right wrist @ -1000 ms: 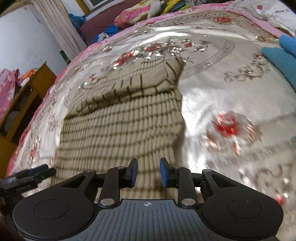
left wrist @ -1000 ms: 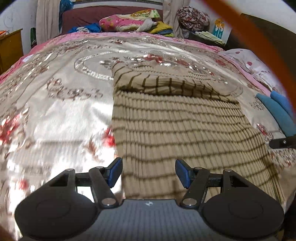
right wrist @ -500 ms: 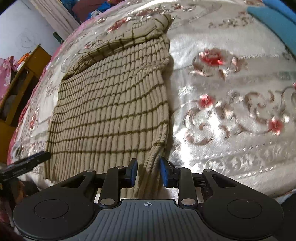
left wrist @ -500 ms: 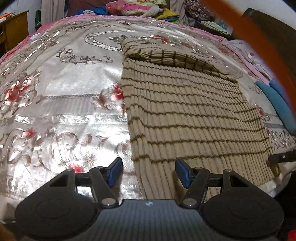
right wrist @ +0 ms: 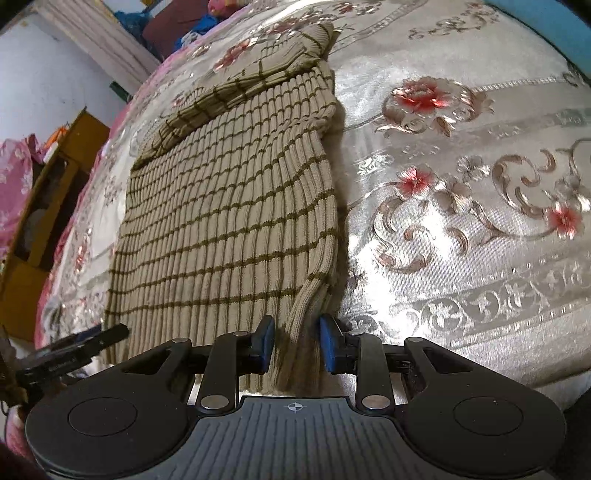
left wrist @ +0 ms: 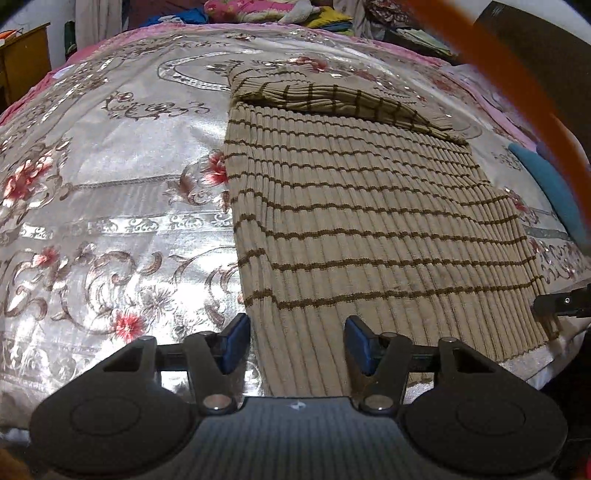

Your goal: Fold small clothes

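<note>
A beige ribbed sweater with brown stripes [left wrist: 369, 206] lies flat on the silver floral bedspread [left wrist: 110, 166], its far part folded over. My left gripper [left wrist: 295, 341] is open, its jaws either side of the sweater's near left hem corner. In the right wrist view the sweater [right wrist: 229, 206] hangs over the bed's near edge. My right gripper [right wrist: 295, 345] is open with a raised fold of the near right hem corner between its blue pads, which stand apart from the cloth. The left gripper's fingers [right wrist: 88, 338] show at the left there.
A blue cloth [left wrist: 550, 188] lies on the bedspread at the right. Pillows and piled clothes [left wrist: 258, 9] sit at the bed's head. A wooden cabinet [right wrist: 48, 206] stands left of the bed. An orange strap [left wrist: 517, 85] crosses the left wrist view.
Both grippers pulled back toward the bed's near edge, to the sweater's hem corners. The right gripper's jaws opened wider around the hem fold. The sweater has not visibly moved.
</note>
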{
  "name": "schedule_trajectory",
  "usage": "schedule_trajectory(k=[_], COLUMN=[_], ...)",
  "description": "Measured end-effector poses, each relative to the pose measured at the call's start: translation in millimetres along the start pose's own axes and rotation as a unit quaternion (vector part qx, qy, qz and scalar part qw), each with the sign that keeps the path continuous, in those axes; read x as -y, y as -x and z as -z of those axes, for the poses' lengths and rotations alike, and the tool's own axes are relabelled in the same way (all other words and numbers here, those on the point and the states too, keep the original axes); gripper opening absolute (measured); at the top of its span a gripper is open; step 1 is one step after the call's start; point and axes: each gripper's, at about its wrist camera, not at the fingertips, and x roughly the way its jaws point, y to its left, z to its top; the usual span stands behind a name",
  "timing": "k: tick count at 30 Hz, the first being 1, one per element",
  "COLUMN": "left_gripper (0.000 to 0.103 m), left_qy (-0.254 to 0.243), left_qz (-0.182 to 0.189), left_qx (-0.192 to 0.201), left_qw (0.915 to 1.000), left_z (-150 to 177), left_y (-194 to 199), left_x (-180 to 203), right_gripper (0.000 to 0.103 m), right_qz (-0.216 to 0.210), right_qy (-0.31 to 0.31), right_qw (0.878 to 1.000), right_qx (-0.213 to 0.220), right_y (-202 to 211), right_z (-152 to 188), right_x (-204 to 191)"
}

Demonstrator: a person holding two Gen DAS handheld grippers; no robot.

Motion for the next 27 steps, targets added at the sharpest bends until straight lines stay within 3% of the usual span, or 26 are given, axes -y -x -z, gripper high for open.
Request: schedule_trajectory(k=[8,25,27], left_gripper=[0.054,0.053,0.048], left_qy=[-0.014,-0.03,-0.031], left_qz=[-0.007,-0.015,-0.013], left_qx=[0.0,0.0,0.001], left_qw=[0.9999,0.9994,0.9994], left_z=[-1.3,0.4,0.7], left_y=[-1.7,-4.6,-3.8], left_x=[3.2,10.0,9.8], right_gripper=[0.025,0.025,0.022], right_qz=[-0.001,0.006,0.004], right_qy=[-0.005,0.008,0.006], right_qw=[1.0,1.0,1.0], right_qx=[0.005,0.011,0.012], right_y=[-3.1,-6.3,-6.0], right_z=[1.4,0.0,-0.1], right_x=[-0.8,-5.1,-4.3])
